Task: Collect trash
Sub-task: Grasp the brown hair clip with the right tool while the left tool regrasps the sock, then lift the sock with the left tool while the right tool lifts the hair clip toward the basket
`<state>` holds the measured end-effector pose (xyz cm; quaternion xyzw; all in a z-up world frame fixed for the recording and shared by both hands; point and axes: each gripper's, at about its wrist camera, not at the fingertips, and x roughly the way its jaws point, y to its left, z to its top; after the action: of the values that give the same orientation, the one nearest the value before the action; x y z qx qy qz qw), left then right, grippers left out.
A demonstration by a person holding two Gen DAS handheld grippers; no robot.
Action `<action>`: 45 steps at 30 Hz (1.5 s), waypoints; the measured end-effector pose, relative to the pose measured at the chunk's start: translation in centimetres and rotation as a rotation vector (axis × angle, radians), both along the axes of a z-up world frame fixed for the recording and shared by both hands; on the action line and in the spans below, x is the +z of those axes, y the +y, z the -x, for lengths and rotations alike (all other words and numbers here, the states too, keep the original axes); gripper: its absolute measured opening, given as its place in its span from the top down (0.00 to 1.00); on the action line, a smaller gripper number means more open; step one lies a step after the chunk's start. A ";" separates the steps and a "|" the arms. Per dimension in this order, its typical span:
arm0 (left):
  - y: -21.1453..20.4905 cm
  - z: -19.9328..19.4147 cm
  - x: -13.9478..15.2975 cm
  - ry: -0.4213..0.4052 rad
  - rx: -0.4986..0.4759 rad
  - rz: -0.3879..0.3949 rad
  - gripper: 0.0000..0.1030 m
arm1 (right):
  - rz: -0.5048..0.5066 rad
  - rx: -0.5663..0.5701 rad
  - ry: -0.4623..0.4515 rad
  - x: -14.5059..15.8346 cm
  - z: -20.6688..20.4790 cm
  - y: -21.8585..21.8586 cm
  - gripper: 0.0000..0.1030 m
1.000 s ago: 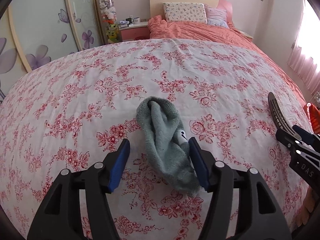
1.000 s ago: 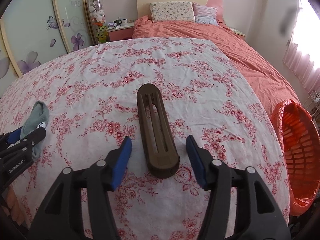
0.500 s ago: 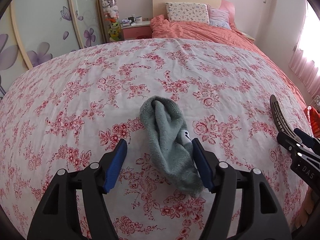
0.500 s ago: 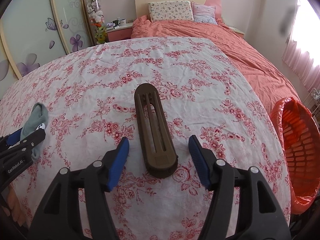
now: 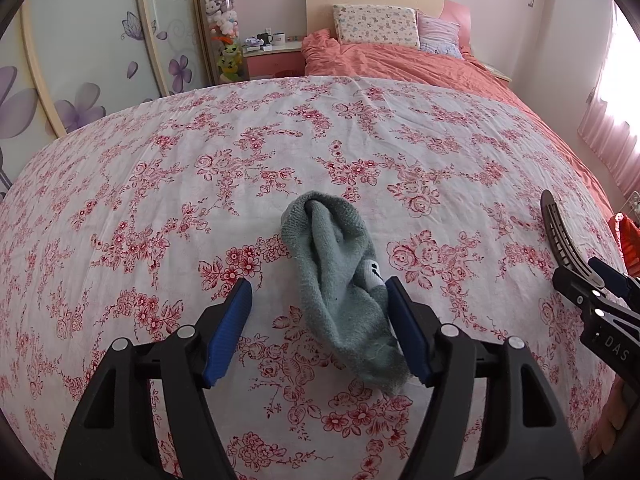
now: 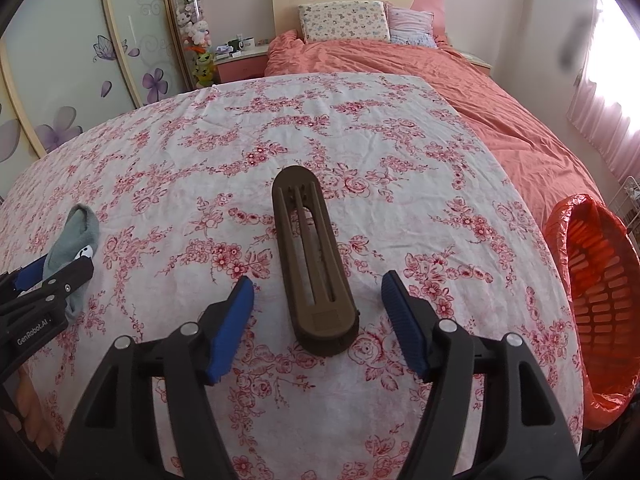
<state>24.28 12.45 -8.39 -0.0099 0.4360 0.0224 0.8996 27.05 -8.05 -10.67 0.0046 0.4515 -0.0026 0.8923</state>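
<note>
Biggest of all, a wide bed [image 5: 200,152] under a white sheet with red flowers. Off its right side, an orange basket [image 6: 596,280] with an orange bag inside, mouth facing the bed, nothing seen in it yet. Next down in size, a long brown plastic piece [image 6: 312,264] with slots, lying flat on the sheet, pointing away from the camera. Right over its near end, the right gripper [image 6: 318,316], tipped down at the bed. Jaws about halfway wide and opening more right now, wider than a second ago, with the brown piece between them but touched by neither blue pad. Smaller and softer, a crumpled gray-green sock [image 5: 340,288] on the sheet, off to the left of the brown piece. Above its near half, the left gripper [image 5: 320,320], also tipped down. Jaws wider than a second ago here too, the sock lying between them, close up against one pad, far from the other, not squeezed. Nothing picked up so far. Probably making room on both sides before coming down to grab. After that, likely a squeeze, a lift, and a drop into the basket. For the left side, a longer trip across the bed.
</note>
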 end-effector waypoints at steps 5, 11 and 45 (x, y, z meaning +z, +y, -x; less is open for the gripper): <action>0.0 0.0 0.0 0.000 -0.001 -0.003 0.34 | 0.008 0.002 0.001 0.0 0.0 0.1 0.36; -0.4 0.6 0.1 -0.006 -0.024 -0.002 0.44 | -0.001 0.010 -0.018 0.3 0.2 0.1 0.67; -14.1 5.5 10.0 -0.212 -0.278 -0.015 0.86 | -0.067 -0.156 -0.282 11.4 11.4 -11.4 0.69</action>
<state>18.74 -1.69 1.62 0.0548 0.3355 -0.0999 0.9351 15.63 -19.46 0.74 0.0696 0.3198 -0.0562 0.9433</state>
